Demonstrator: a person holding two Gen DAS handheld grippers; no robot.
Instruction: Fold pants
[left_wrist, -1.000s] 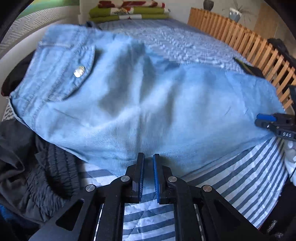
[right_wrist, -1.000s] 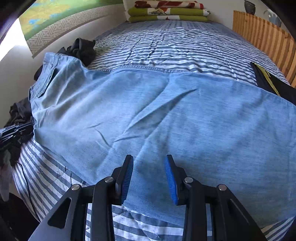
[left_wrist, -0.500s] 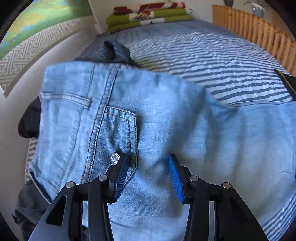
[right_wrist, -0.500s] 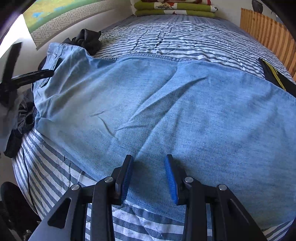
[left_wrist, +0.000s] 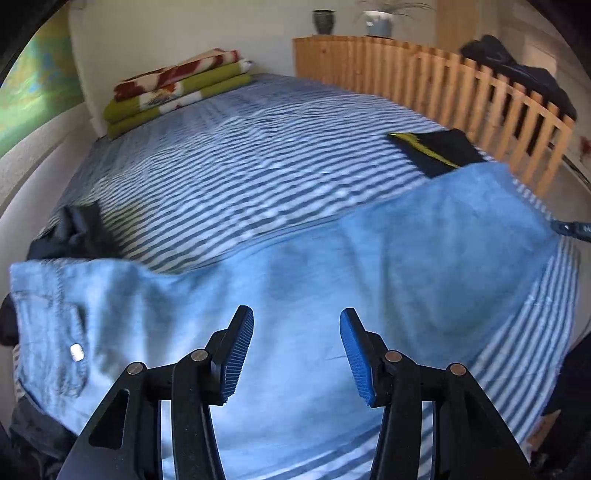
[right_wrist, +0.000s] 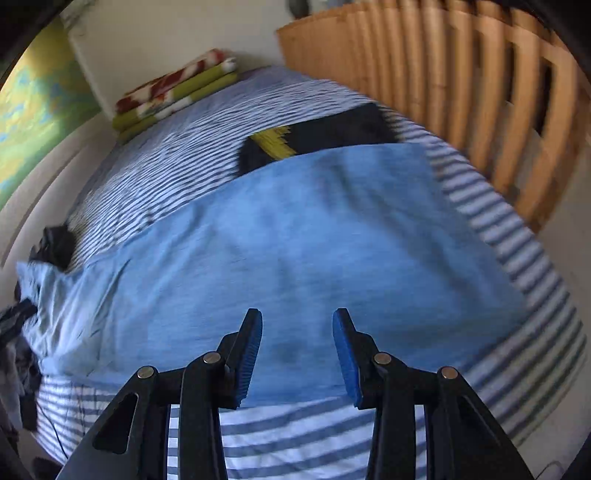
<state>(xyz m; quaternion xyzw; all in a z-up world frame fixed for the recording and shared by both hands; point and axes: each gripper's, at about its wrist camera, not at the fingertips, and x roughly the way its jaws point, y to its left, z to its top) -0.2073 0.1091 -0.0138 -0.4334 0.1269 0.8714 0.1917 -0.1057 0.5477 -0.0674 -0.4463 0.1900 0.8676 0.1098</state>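
Note:
Light blue denim pants (left_wrist: 295, 288) lie spread across the striped bed, waistband and back pocket with a metal button (left_wrist: 76, 351) at the left, legs running right. In the right wrist view the same pants (right_wrist: 295, 251) fill the middle, leg ends at the right. My left gripper (left_wrist: 296, 354) hovers open above the pants' middle with nothing between its blue pads. My right gripper (right_wrist: 297, 356) is open too, over the near edge of the legs. A tip of the right gripper (left_wrist: 572, 229) shows at the pants' far right end.
The bed has a blue and white striped cover (left_wrist: 240, 166). A folded black garment with a yellow stripe (left_wrist: 439, 149) lies beyond the leg ends. Folded blankets (left_wrist: 177, 92) sit at the head. A wooden slat rail (left_wrist: 480, 96) runs along the right. Dark clothes (left_wrist: 74, 232) are heaped at the left.
My left gripper went from nearly shut to wide open and swung right and up from the waistband toward the pants' middle. My right gripper swung right toward the leg ends, staying open.

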